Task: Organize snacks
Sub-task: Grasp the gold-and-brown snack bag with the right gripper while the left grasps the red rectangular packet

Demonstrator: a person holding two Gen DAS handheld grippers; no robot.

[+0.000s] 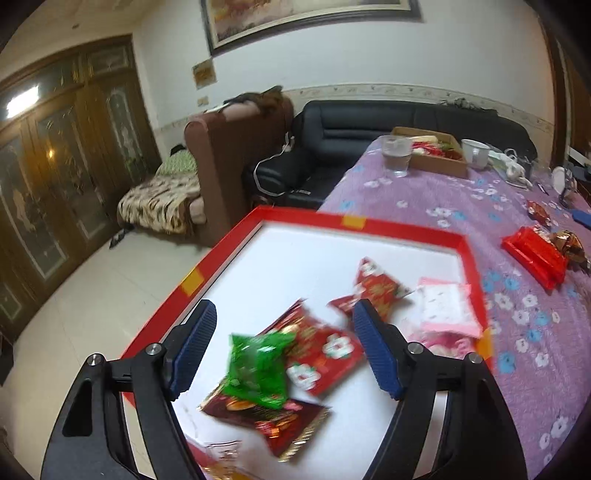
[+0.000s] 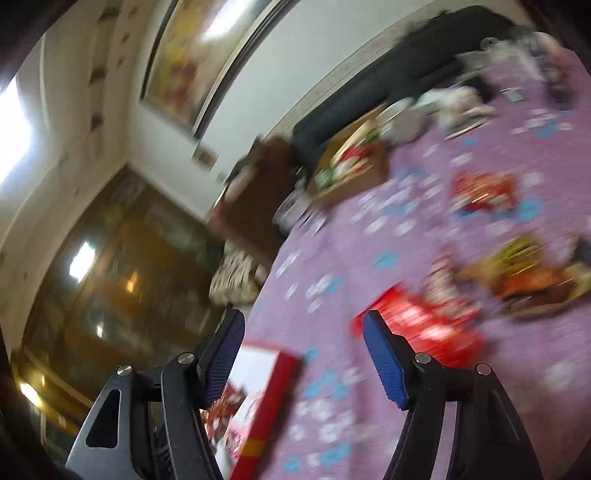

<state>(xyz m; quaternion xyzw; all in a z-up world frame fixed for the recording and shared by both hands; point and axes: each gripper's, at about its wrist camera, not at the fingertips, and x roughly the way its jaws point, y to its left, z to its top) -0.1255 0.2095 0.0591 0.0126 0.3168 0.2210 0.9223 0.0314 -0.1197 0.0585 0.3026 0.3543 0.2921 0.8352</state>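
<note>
The picture is strongly blurred. The right gripper (image 2: pixel 303 354) is seen with its jaws apart and nothing between them. Below it a bench covered by a purple flowered cloth (image 2: pixel 332 258) is seen. A red-rimmed white tray (image 2: pixel 271 391) lies at the lower left, a red packet (image 2: pixel 424 328) just beyond the right finger, and a cardboard box (image 2: pixel 354 170) farther back.

A home living room here: a black sofa (image 1: pixel 369 125) against the wall, a brown armchair (image 1: pixel 229 155) beside it, a big framed painting (image 1: pixel 310 18) above, a carved wooden cabinet (image 1: pixel 66 155), tiled floor (image 1: pixel 92 295).
</note>
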